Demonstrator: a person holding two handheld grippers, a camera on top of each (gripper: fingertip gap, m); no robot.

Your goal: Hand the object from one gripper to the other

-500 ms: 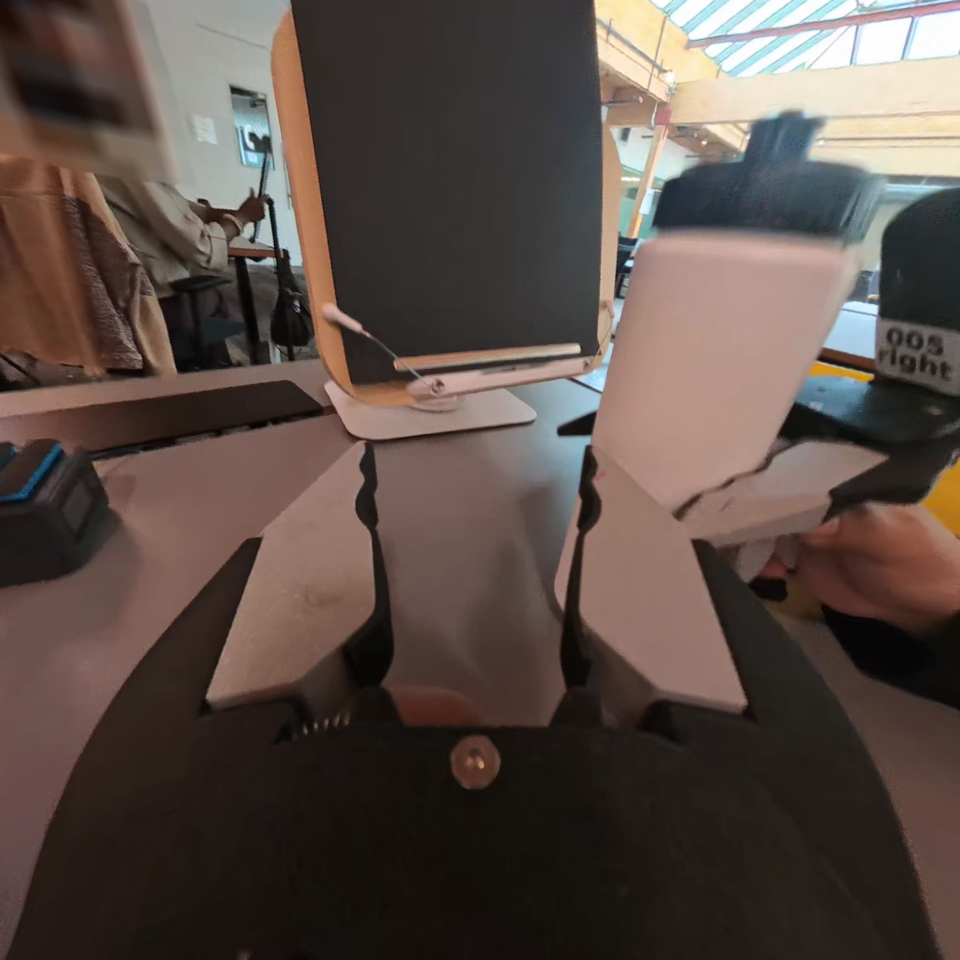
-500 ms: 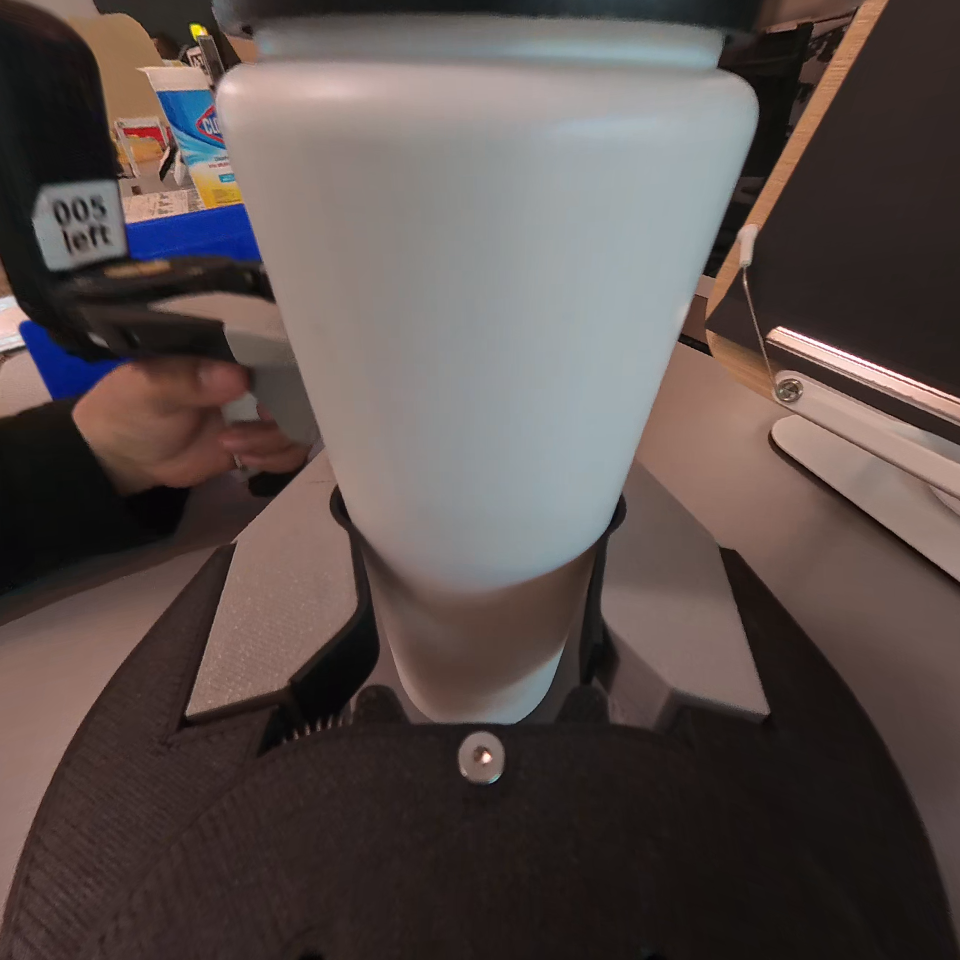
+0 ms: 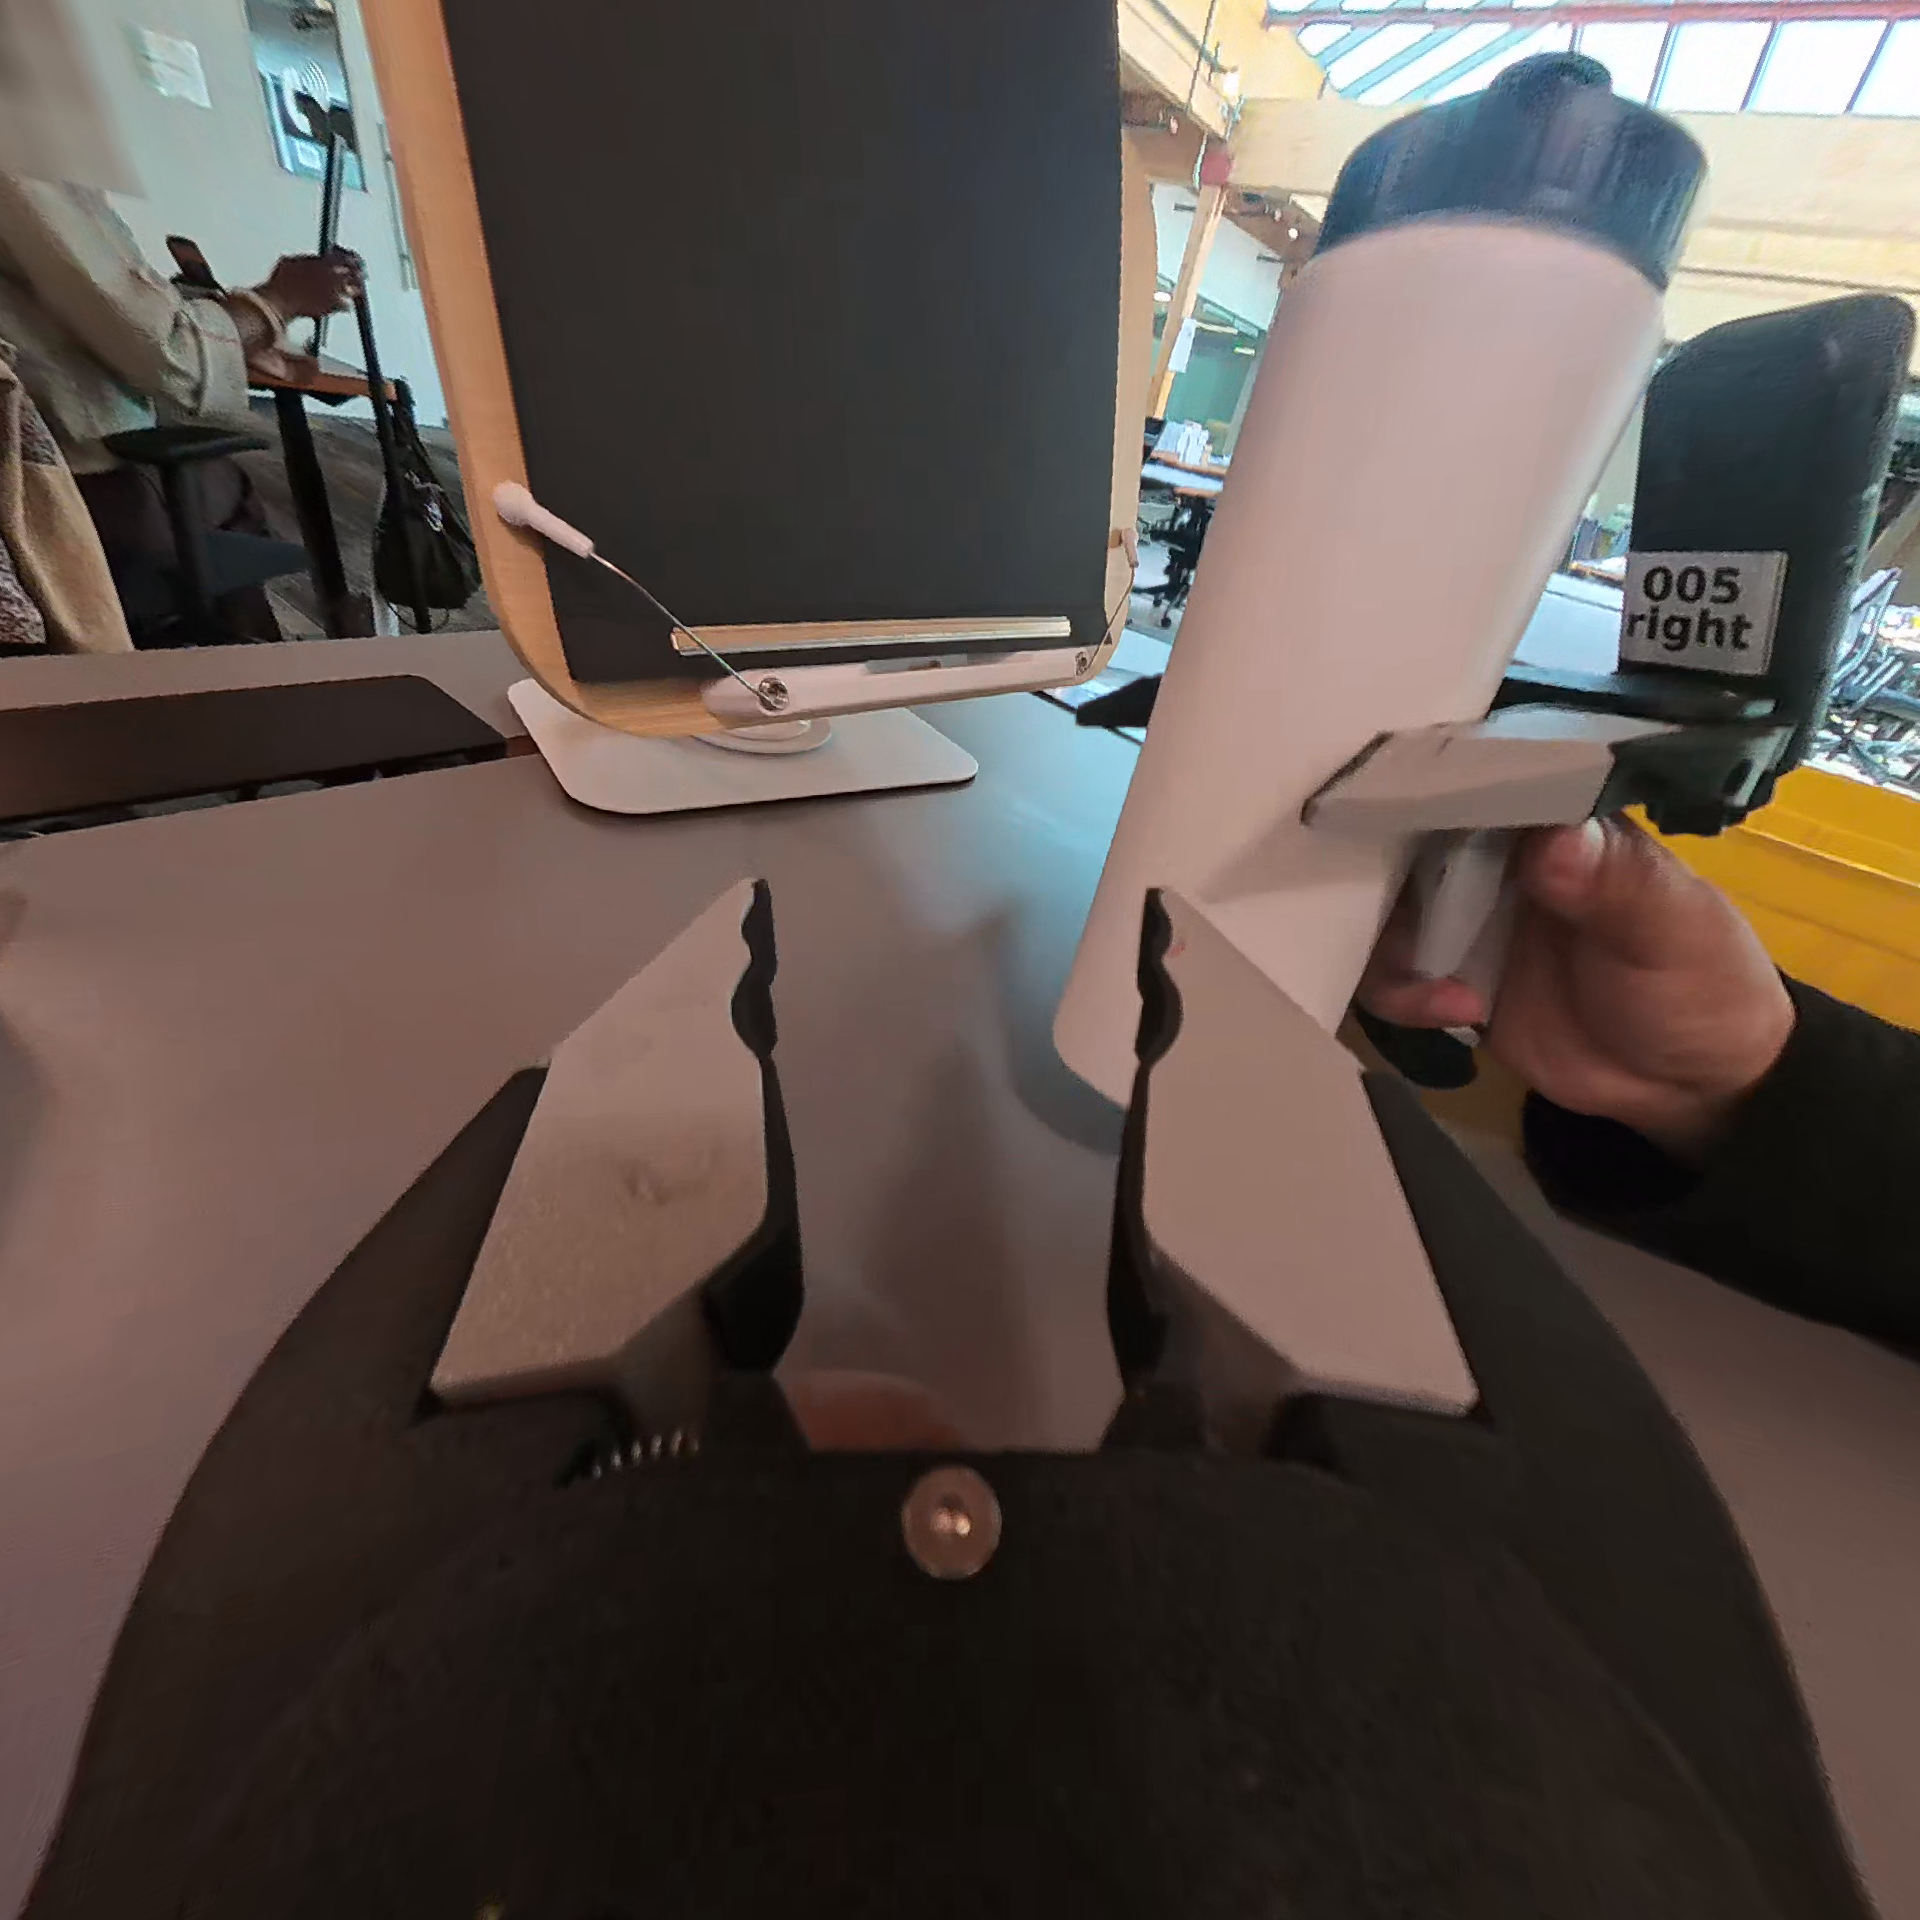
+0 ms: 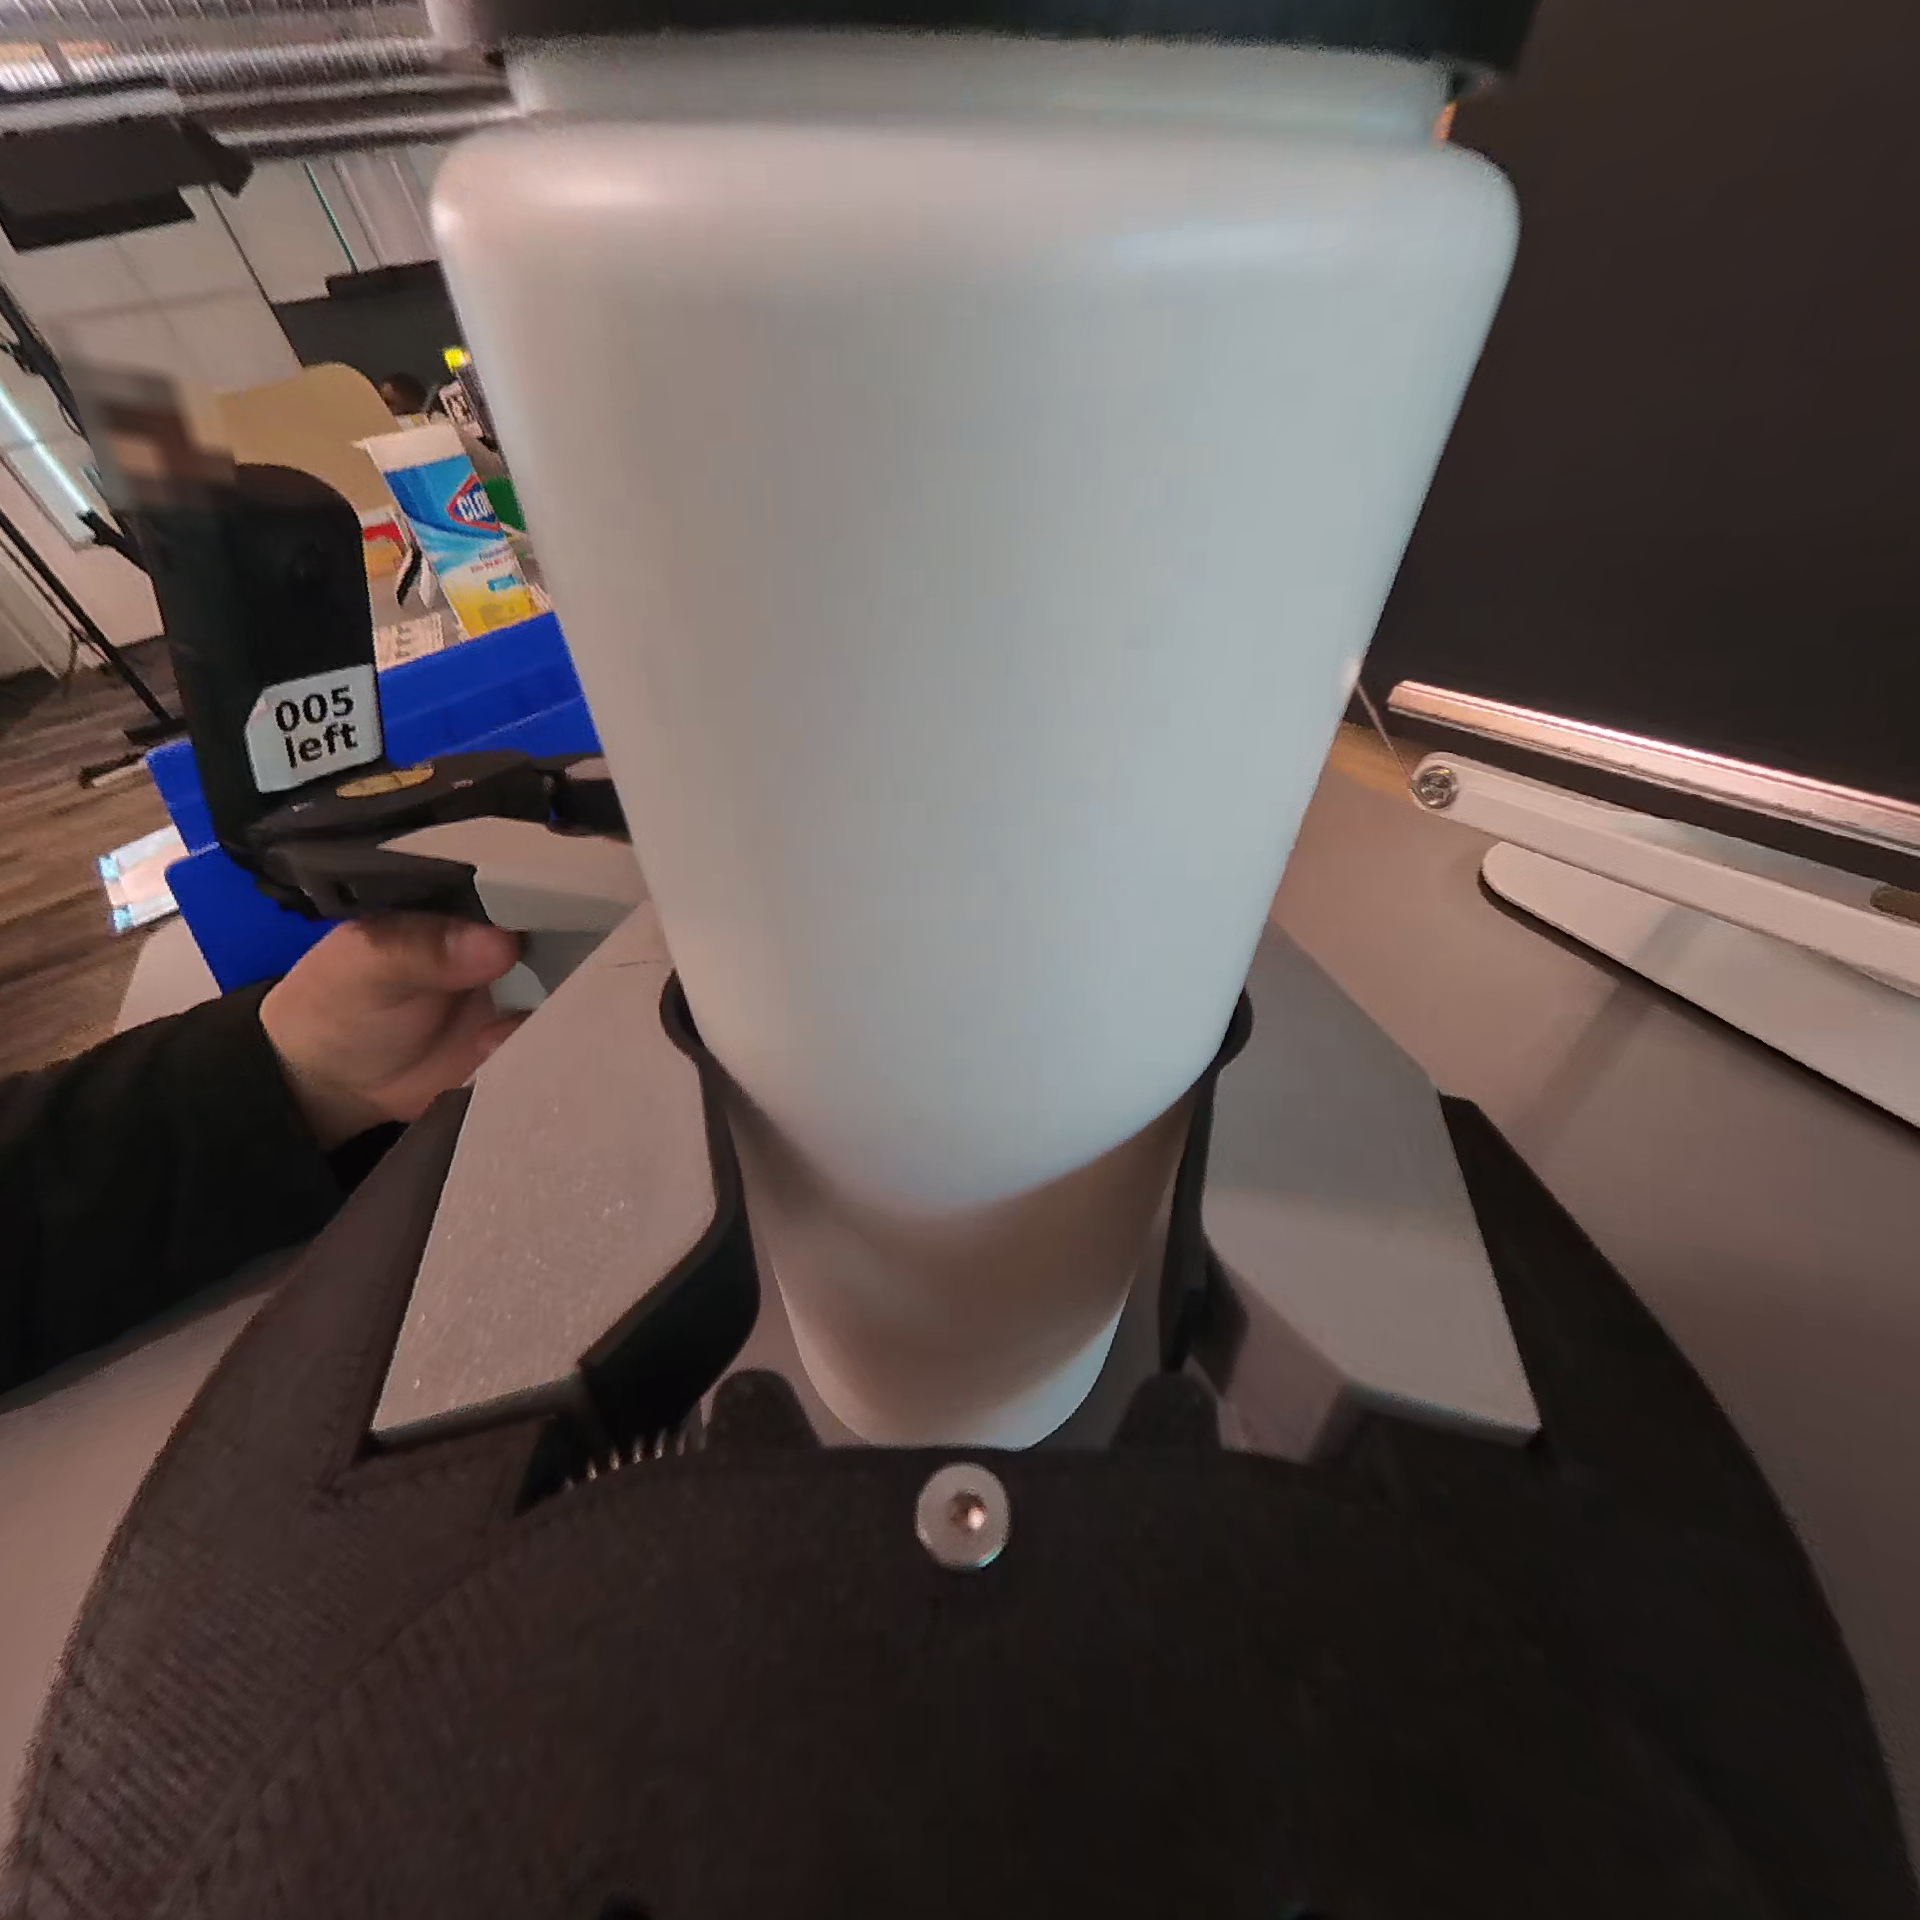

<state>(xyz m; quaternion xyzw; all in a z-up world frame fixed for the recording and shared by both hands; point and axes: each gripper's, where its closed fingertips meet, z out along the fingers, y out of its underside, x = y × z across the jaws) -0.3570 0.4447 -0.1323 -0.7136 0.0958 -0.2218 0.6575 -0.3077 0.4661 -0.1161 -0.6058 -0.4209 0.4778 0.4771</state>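
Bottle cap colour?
Black, atop the white bottle; cap shows best in left wrist view.

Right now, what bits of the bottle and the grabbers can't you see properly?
- Bottle cap: cut off by the top edge in the right wrist view; blurred in the left wrist view.
- Bottle base: hidden behind the left gripper finger in the left wrist view.
- Right gripper pads: hidden behind the bottle.

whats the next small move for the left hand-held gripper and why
Probably slide the left hand-held gripper to its right so its open fingers straddle the white bottle. The right hand-held gripper is shut on the bottle low on its body, and the bottle sits just beyond the left one's right finger, not yet between the two.
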